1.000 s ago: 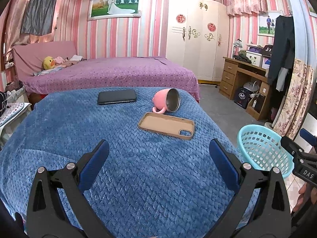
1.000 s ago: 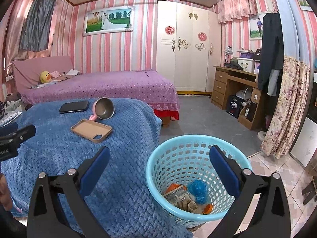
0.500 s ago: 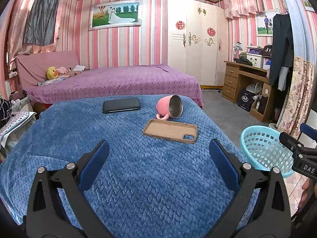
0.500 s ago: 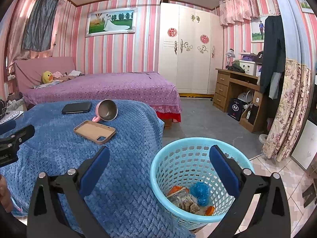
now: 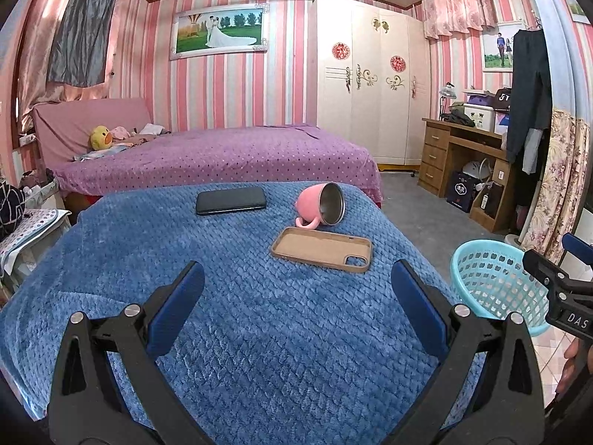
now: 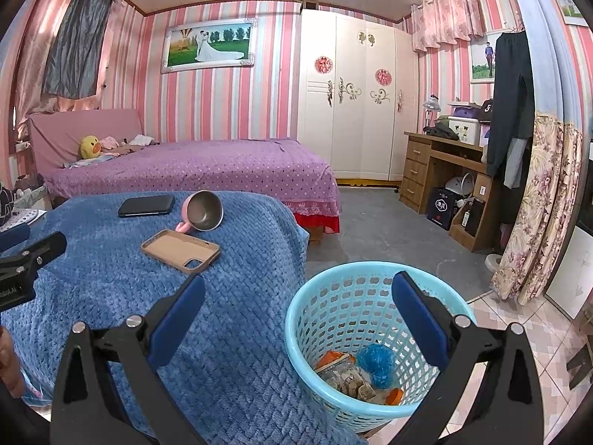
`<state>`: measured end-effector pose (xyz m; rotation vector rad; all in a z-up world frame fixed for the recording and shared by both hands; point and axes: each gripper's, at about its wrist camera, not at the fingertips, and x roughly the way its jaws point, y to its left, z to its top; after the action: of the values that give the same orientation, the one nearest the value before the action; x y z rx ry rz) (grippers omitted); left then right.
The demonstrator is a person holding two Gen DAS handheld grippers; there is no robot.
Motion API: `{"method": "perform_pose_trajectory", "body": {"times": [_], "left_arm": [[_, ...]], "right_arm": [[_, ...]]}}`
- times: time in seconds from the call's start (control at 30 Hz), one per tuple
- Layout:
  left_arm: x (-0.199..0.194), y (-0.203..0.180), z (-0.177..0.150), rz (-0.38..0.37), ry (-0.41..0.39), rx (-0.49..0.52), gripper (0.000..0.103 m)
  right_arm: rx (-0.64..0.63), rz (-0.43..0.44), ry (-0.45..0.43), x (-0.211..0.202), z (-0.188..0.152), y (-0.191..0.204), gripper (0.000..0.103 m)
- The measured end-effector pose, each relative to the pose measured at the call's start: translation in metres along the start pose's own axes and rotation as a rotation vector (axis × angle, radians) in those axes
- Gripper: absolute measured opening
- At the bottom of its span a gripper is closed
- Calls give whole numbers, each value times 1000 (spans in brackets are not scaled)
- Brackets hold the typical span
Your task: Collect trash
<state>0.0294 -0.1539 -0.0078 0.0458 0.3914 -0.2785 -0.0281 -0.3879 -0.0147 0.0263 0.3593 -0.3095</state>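
- Both claws, left claw [image 5: 296, 296] and right claw [image 6: 298, 309], gape apart, empty.
- Trash wrappers [image 6: 350, 372] lie inside the blue basket [image 6: 315, 304] off the bench's right edge.
- Judgement: phone case [image 5: 321, 248], mug [image 5: 322, 207], phone [image 5: 230, 201] aren't trash; leave them.

Blue-blanketed worktop [image 5: 259, 333] and the items lying on it.
Ahead of the left gripper's fingers [image 5: 178, 304]: a tan phone case [image 5: 315, 246] lies flat nearest; beyond it a pink mug [image 5: 322, 205] lies tipped on its side, handle touching the case; a black phone [image 5: 231, 200] lies beyond and left.
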Motion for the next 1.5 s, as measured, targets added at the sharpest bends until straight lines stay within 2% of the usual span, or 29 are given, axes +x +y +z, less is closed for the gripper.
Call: {"method": "perform_pose_trajectory", "body": {"times": [1.5], "left_arm": [[-3,-4,2,0,-6,2,97]], "right_arm": [[-1,-8,-3,-2,1,-1,98]]}}
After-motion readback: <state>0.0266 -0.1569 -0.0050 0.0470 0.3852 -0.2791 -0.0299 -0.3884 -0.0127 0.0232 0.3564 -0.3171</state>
